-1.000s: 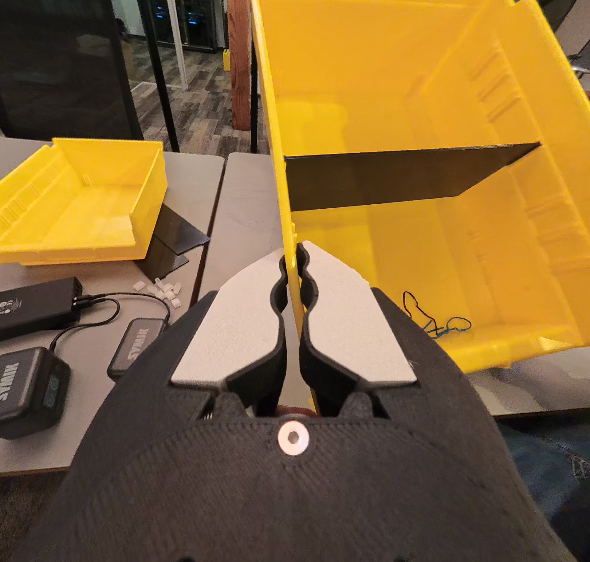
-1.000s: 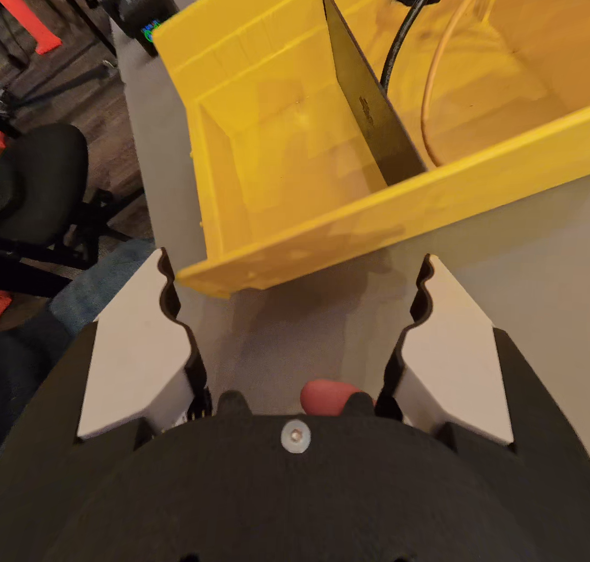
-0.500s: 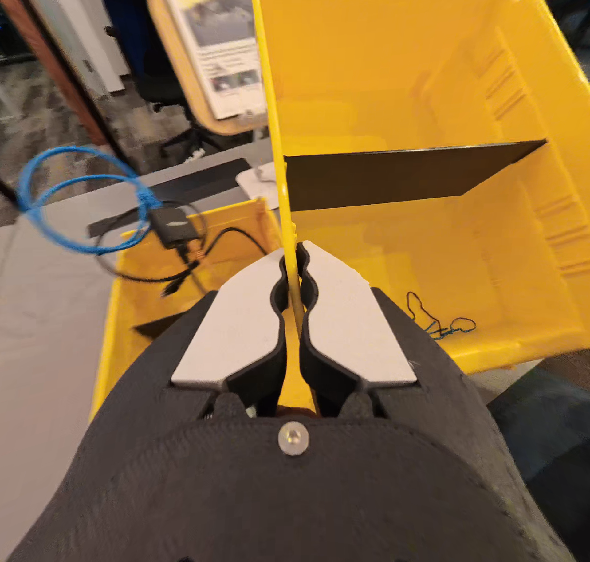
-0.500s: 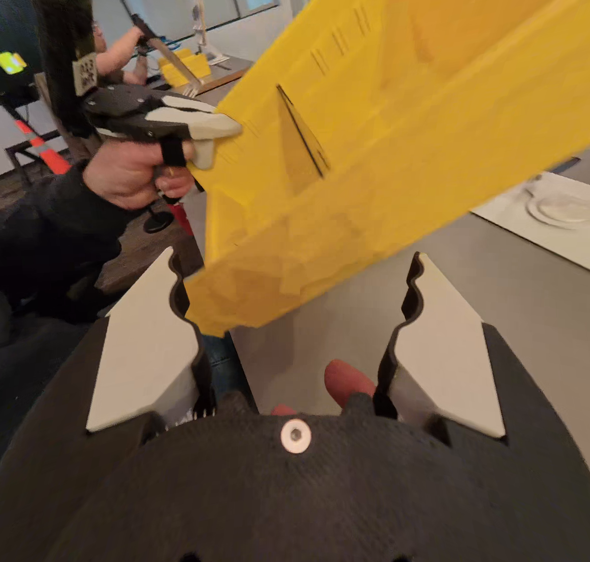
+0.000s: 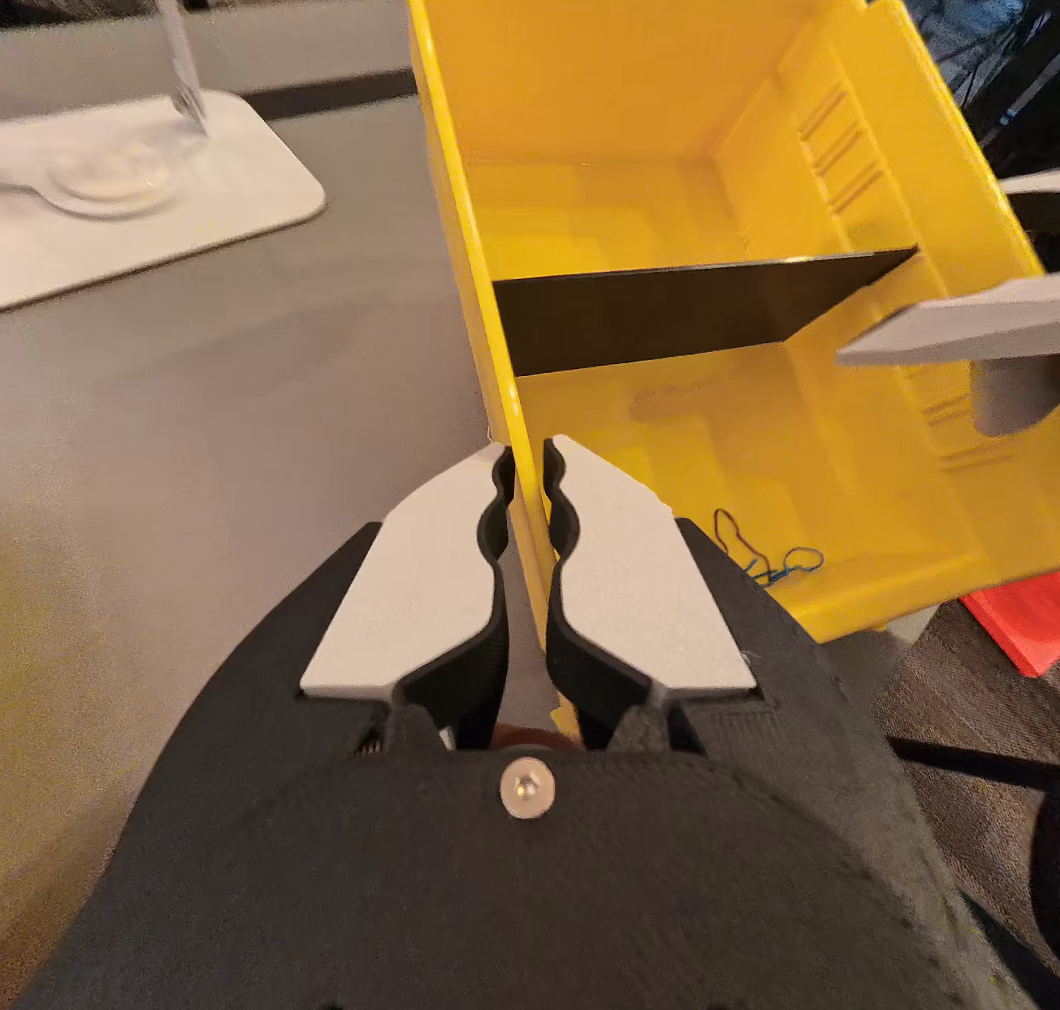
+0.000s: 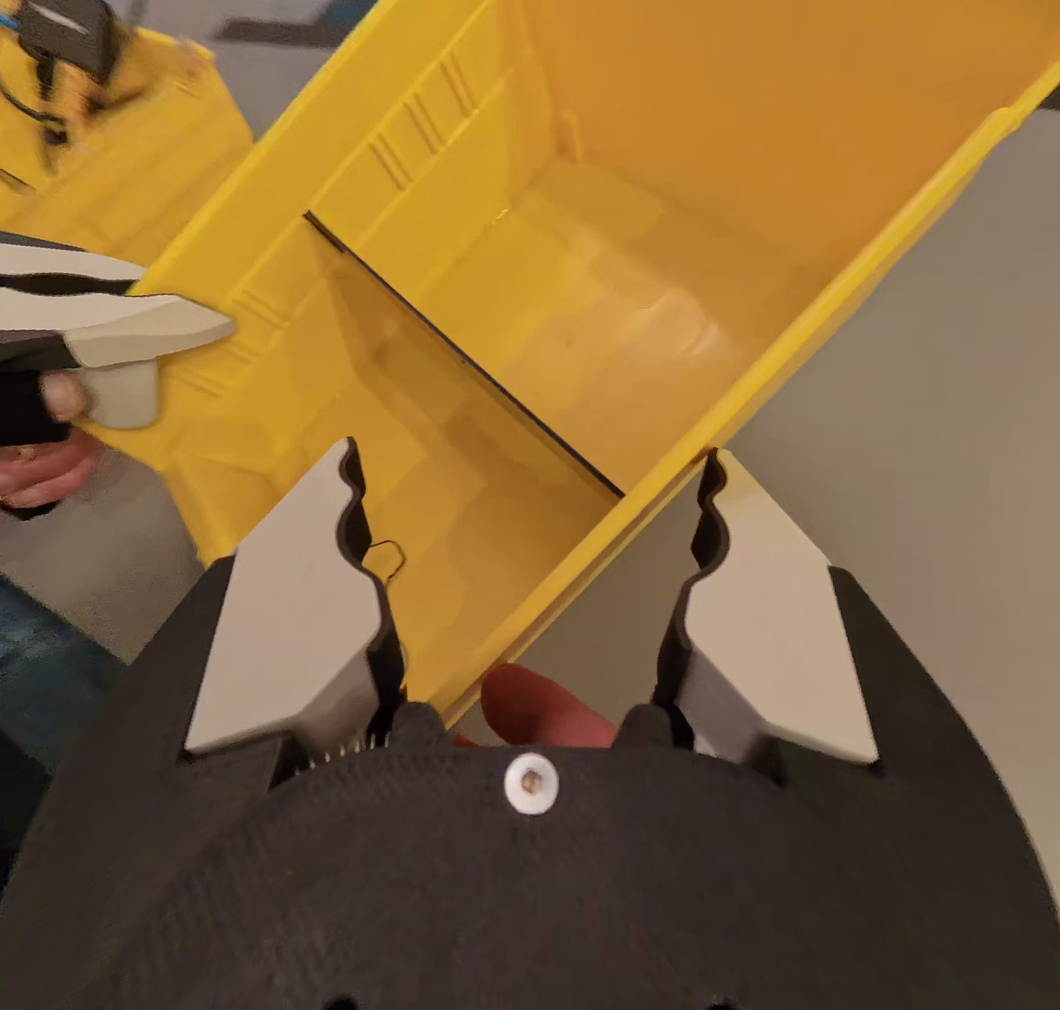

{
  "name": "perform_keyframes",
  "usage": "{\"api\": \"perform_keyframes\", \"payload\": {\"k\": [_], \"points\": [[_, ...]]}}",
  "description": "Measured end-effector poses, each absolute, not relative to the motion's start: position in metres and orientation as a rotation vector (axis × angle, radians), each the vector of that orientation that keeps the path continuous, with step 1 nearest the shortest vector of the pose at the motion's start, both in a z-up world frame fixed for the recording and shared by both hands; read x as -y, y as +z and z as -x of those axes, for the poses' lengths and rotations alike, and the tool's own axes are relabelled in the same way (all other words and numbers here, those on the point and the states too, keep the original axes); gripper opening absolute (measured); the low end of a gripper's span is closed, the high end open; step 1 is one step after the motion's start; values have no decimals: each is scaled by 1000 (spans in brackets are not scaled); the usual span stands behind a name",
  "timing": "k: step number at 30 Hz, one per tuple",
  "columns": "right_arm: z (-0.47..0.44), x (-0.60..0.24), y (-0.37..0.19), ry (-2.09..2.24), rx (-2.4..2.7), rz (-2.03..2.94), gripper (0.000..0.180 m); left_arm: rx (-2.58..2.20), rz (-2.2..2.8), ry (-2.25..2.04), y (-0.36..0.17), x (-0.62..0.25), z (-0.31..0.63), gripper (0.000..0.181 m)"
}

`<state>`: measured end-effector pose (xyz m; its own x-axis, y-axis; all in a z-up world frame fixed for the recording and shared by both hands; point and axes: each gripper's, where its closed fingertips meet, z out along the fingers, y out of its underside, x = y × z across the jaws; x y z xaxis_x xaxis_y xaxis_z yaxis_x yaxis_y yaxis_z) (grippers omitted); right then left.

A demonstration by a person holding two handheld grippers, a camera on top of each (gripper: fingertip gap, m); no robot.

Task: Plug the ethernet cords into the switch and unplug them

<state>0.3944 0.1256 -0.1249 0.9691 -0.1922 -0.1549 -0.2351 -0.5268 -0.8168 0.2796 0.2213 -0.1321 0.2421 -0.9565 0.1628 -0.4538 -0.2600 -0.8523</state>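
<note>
Left gripper pinches the yellow bin's side wall, right gripper spread wide astride the opposite rim; switch and cords sit blurred in a second bin beyond the left gripper.

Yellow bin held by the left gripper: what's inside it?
The yellow bin holds a black divider and, in the near compartment, a small thin wire loop. The right gripper's finger covers that corner in its own view.
</note>
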Motion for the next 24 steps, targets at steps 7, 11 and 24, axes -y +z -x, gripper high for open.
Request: {"api": "perform_keyframes", "payload": {"k": [7, 11, 24], "points": [[-430, -116, -159, -78, -301, 2257, 93, -1408, 1870, -976, -151, -197, -298, 29], [-435, -121, -169, -52, -304, 2262, 75, -1437, 1755, -949, -141, -193, -295, 66], [-461, -107, -167, -157, -103, 2380, 20, -1223, 1523, 0, -70, -401, -52, 81]]}}
